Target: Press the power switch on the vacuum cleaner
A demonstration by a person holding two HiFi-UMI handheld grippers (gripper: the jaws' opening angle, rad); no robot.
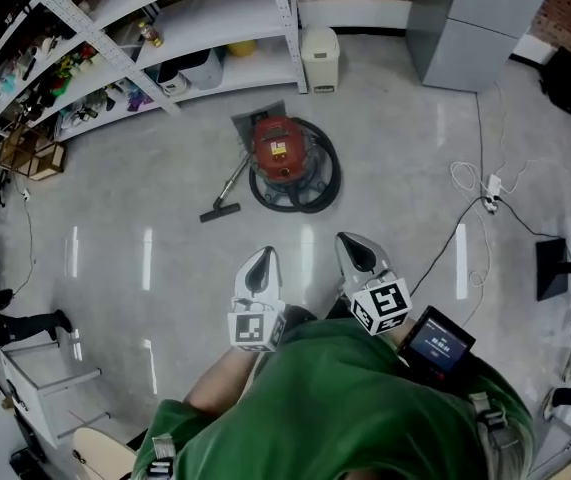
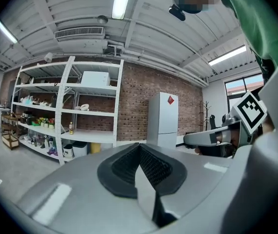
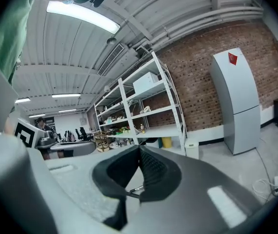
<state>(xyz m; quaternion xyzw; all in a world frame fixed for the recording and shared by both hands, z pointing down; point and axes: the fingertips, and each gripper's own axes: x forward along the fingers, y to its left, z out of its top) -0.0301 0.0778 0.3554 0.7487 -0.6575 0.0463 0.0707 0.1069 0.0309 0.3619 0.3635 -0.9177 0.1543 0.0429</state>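
Both closed and empty, our left gripper (image 1: 261, 264) and right gripper (image 1: 353, 248) hang well short of the red round canister vacuum cleaner (image 1: 283, 150); approach comes first

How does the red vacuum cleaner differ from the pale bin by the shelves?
The vacuum cleaner is red and rounded; the bin is off-white and boxy. The vacuum cleaner sits out in the open with its dark hose looped around it; the bin stands tucked right beside the shelf rack. The vacuum cleaner is nearer the person than the bin. Both rest upright on the grey floor.
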